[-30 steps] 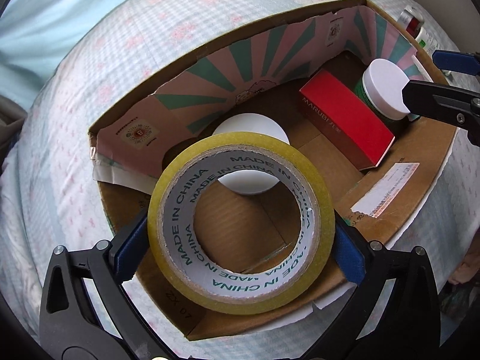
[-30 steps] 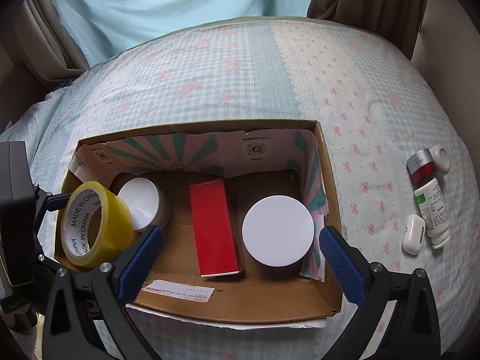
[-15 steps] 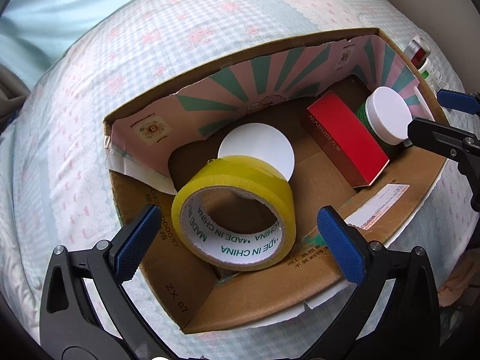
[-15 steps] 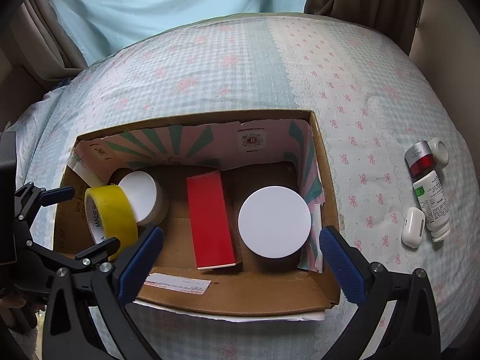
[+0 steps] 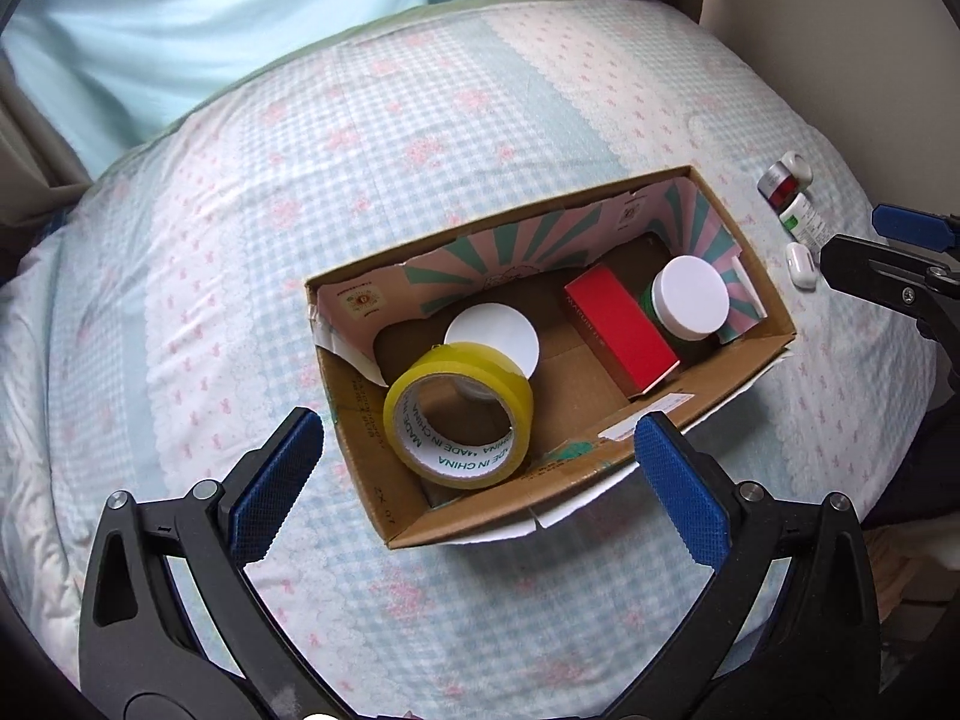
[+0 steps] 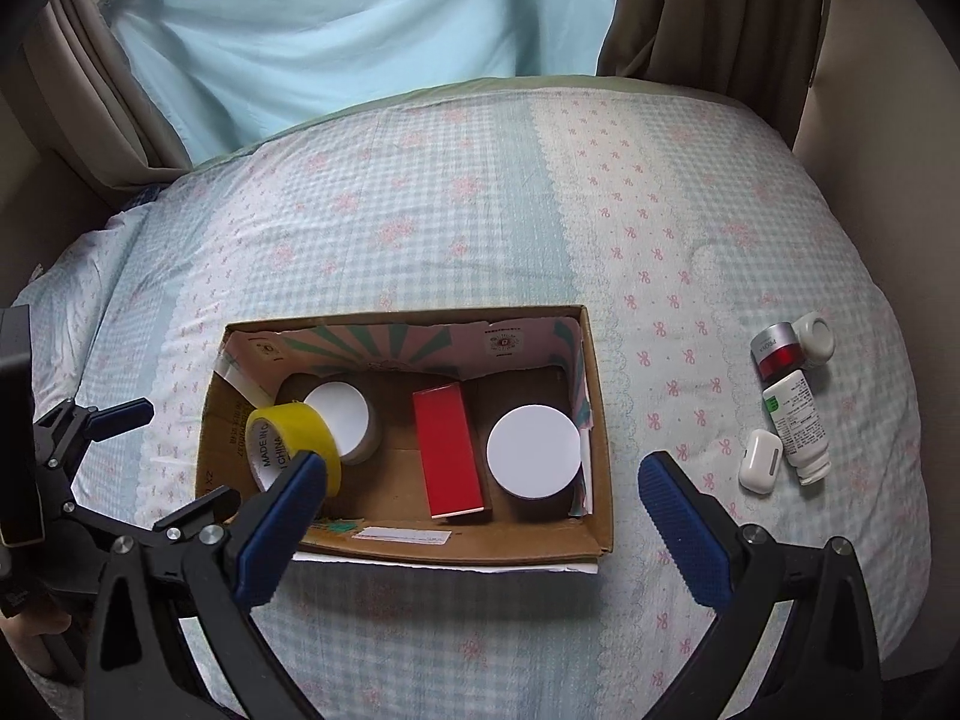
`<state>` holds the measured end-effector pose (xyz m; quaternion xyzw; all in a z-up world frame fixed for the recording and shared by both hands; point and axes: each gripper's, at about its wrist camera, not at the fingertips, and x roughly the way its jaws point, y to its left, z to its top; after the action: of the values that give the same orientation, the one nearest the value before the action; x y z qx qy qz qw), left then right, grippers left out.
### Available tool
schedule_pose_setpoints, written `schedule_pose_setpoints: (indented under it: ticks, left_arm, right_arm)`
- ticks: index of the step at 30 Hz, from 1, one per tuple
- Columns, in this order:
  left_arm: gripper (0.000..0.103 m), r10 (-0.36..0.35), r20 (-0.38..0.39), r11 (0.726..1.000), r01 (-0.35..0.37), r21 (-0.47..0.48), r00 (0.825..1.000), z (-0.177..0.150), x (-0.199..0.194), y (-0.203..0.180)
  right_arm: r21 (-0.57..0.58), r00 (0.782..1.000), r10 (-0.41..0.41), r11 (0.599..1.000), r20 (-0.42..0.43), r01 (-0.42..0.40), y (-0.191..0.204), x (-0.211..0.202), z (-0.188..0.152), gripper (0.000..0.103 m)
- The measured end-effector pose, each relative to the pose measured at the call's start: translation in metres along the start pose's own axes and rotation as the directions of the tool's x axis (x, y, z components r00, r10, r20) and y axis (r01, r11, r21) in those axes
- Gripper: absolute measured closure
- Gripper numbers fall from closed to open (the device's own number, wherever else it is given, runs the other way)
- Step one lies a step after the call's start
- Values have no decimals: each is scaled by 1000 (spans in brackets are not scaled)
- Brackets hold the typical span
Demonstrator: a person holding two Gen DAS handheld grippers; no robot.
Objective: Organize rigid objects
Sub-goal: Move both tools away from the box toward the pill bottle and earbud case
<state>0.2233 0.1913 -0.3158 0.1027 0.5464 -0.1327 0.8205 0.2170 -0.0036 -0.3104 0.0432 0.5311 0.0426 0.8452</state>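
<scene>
A cardboard box [image 5: 384, 504] [image 6: 600, 420] lies on the bed. Inside, a yellow tape roll [image 5: 459, 414] [image 6: 288, 438] leans at the left end against a white-lidded jar [image 5: 492, 339] [image 6: 339, 420]. A red box [image 5: 621, 327] [image 6: 450, 450] and a second white-lidded jar [image 5: 690, 297] [image 6: 534, 450] sit to the right. My left gripper [image 5: 474, 480] is open and empty, above the box's near side. My right gripper [image 6: 480, 516] is open and empty, above the box's front wall. Right of the box lie a red-capped bottle [image 6: 777, 351], a white bottle [image 6: 801, 426] and a white earbud case [image 6: 761, 459].
The bed has a checked blue and pink floral cover [image 6: 480, 210]. A light blue curtain [image 6: 360, 30] hangs behind it, with brown drapes [image 6: 720, 18] at the right. A beige wall [image 6: 888, 120] borders the bed's right side.
My left gripper has opened, let the tape roll go into the box's left end, and pulled up and back. The right gripper has also drawn back from the box.
</scene>
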Motion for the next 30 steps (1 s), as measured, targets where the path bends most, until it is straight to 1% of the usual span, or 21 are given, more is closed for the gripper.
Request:
schedule_pose_setpoints:
  ticks: [4,7,11,13,16,20,23,26,30]
  left_arm:
    - [0,-5,31,999,6,-40,999,3,-36,-17]
    - [0,8,58,998,-5,-61,998,4,-61,-36]
    - [0,16,91,994,-5,-112,996,8,-83,-70]
    - [0,7,101,987,9,-158,995,10,-92,-91]
    - [0,20,108,975,5,-224,994,10,-100,-126]
    - [0,13,101,964,15,-266,995,14,-97,-179]
    - [0,-17,86,960,40,-276,996,22,-85,-215]
    - [0,-41,89,960,64,-272,995,32,-75,-245]
    - [0,-37,102,970,61,-234,994,47,-47,-279]
  right_arm:
    - [25,999,-4,1000,32,3,-12,-38,1,0]
    - [60,998,6,998,55,-9,-32,-66,0,0]
    - [75,996,1,997,89,-8,-71,-101,-5,0]
    - [61,995,-2,998,103,-4,-93,-115,-7,0]
    - [19,994,-9,1000,108,7,-131,-131,-11,0]
    - [-30,992,12,1000,122,-8,-188,-143,-11,0]
    - [-74,991,11,997,133,-1,-226,-145,-5,0]
    - [-103,990,11,995,137,3,-257,-143,4,0]
    - [-130,985,14,992,172,8,-292,-129,14,0]
